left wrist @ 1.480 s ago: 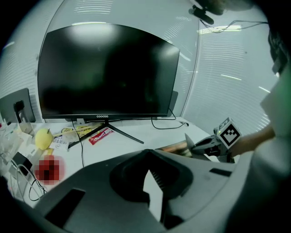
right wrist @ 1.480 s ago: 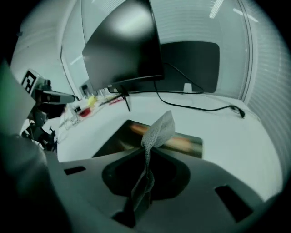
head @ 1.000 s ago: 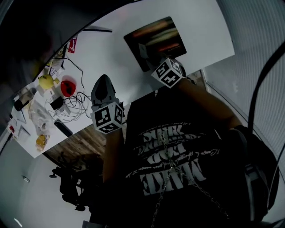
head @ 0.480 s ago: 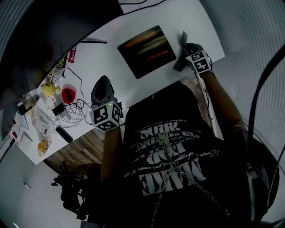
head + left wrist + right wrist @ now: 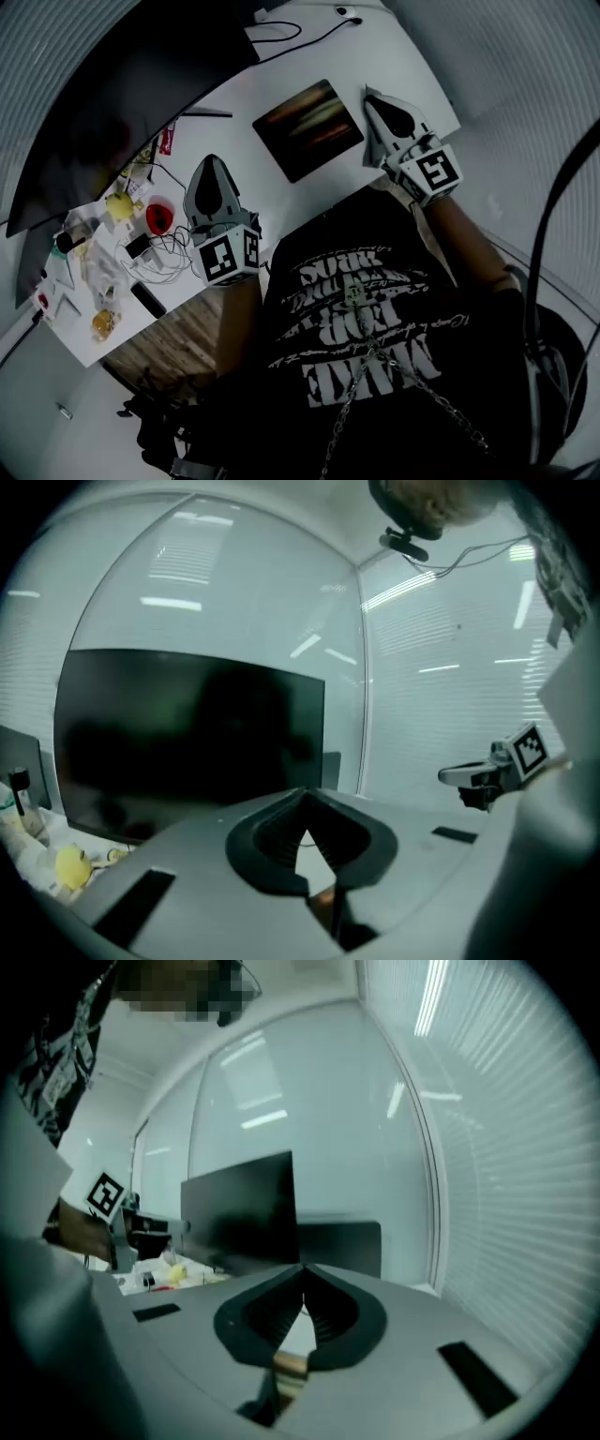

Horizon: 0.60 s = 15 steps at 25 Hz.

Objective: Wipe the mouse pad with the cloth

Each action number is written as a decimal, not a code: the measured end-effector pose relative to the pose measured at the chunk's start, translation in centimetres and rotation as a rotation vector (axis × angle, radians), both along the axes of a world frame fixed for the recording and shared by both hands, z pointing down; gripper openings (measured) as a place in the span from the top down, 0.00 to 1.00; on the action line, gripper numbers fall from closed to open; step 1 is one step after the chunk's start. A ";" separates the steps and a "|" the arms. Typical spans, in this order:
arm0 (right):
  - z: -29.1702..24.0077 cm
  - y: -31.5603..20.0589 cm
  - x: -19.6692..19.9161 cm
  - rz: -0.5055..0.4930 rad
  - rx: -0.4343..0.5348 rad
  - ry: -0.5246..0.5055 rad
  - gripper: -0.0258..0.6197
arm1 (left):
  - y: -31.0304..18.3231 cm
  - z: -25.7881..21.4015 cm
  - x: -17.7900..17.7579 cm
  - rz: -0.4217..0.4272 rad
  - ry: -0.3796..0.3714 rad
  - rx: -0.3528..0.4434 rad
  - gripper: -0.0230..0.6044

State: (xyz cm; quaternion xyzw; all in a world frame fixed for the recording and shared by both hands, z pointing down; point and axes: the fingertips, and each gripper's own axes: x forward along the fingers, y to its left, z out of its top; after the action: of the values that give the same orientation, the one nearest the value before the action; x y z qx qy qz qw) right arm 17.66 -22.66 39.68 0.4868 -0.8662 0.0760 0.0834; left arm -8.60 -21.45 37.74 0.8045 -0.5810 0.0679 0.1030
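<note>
The dark mouse pad (image 5: 307, 129) lies flat on the white desk (image 5: 403, 66), between my two grippers. My right gripper (image 5: 367, 94) is raised just right of the pad, pointing roughly level; its jaws are closing, the tips meet (image 5: 302, 1267) and nothing is between them. To the left of the pad, my left gripper (image 5: 214, 161) is also lifted off the desk, shut (image 5: 302, 791) and holding nothing. No cloth shows in any view. The right gripper (image 5: 487, 775) shows in the left gripper view, and the left gripper (image 5: 122, 1227) in the right one.
A large dark monitor (image 5: 122, 103) stands along the desk's back. The desk's left end holds clutter: a yellow object (image 5: 119, 206), a red object (image 5: 161, 216), tangled cables (image 5: 164, 246). A thin cable (image 5: 309, 37) runs behind the pad. Window blinds (image 5: 506, 1147) are on the right.
The right gripper left the mouse pad, swung to its right side and rose. The left gripper rose from the desk too.
</note>
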 end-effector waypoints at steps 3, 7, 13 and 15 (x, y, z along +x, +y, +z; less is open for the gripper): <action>-4.9 0.8 -2.0 -0.004 0.132 -0.021 0.96 | 0.0 -2.8 0.9 0.020 0.013 0.090 0.96; -6.0 1.5 -2.2 0.041 0.153 -0.016 0.96 | 0.6 -4.6 1.8 0.069 0.017 0.134 0.96; -6.4 3.7 -2.2 0.099 0.139 -0.021 0.96 | 1.9 -4.4 2.4 0.125 -0.016 0.124 0.96; -6.8 4.5 -2.4 0.105 0.149 -0.028 0.96 | 2.4 -4.1 2.4 0.139 -0.007 0.114 0.96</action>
State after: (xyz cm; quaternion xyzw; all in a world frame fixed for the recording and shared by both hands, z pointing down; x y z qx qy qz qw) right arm 15.22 -18.14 32.88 0.5353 -0.8438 0.0226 0.0309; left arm -6.15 -19.05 33.67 0.8471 -0.5272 0.0446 0.0501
